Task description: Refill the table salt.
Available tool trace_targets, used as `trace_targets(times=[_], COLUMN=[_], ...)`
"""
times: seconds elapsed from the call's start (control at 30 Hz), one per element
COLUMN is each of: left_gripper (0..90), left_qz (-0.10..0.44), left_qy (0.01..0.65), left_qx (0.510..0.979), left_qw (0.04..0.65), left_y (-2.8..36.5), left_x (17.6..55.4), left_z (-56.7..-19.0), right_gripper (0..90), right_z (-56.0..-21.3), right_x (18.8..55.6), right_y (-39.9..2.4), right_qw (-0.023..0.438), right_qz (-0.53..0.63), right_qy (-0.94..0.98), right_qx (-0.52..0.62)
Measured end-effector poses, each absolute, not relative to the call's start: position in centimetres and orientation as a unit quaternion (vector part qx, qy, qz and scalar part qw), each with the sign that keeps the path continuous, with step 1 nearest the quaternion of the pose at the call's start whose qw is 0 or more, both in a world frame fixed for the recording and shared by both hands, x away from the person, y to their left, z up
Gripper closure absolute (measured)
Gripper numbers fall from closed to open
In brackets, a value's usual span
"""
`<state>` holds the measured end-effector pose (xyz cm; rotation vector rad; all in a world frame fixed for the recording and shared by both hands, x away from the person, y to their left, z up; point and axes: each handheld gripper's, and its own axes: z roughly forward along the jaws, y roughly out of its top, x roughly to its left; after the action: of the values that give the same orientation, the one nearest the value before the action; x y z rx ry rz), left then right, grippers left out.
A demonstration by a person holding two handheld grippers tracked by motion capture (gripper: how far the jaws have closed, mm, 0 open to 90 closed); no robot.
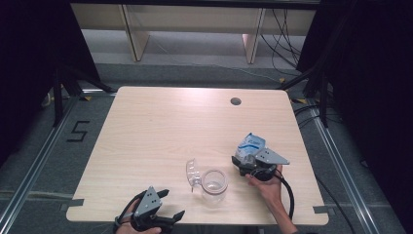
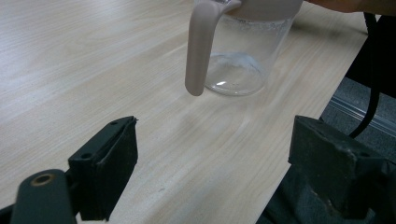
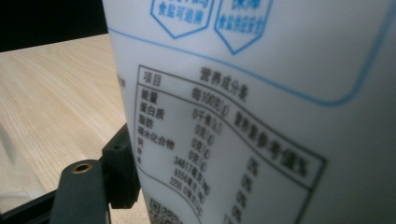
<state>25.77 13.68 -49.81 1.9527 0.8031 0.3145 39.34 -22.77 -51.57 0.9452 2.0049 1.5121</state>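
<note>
— Right gripper (image 1: 245,161) is clamped on a white and blue bag (image 1: 251,145), isn't it?

— Yes, it grips the bag near its lower end and holds it upright to the right of the clear jug (image 1: 214,184), near the table's (image 1: 160,122) front right part. I judge the bag is kept up like that so it can be tipped over the jug's mouth.

— And the jug's lid (image 1: 193,173)?

— Swung open to the left, so the mouth is free for pouring.

— What is the left gripper (image 1: 168,204) doing?

— It sits at the front edge with its jaws spread wide, gripping nothing, aimed toward the jug. Probably it waits there to steady the jug by its handle.

— Can you see that handle from above?

— Not clearly. The left gripper view shows it: a pale handle (image 2: 201,51) hanging down the side of the jug (image 2: 243,56), and a bottom that looks empty.

— And the right gripper view?

— It gives the bag (image 3: 261,112) up close: a printed table and blue outlined badges, things too small to make out from above. One black jaw presses its left side; the other is hidden behind the bag.
</note>
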Motion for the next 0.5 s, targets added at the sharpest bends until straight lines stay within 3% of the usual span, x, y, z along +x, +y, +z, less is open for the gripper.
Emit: trace_targets(times=[0.5], left_gripper=[15.2], left_qz=[0.130], left_qy=[0.329], left_qx=[0.799], left_qw=[0.487], left_y=[13.62], left_x=[25.81], left_z=[-49.89], right_gripper=[39.5], right_z=[-51.44], right_x=[39.52], right_y=[-23.00], right_qw=[0.231], right_qz=[0.547], right_qy=[0.736], right_qx=[0.325])
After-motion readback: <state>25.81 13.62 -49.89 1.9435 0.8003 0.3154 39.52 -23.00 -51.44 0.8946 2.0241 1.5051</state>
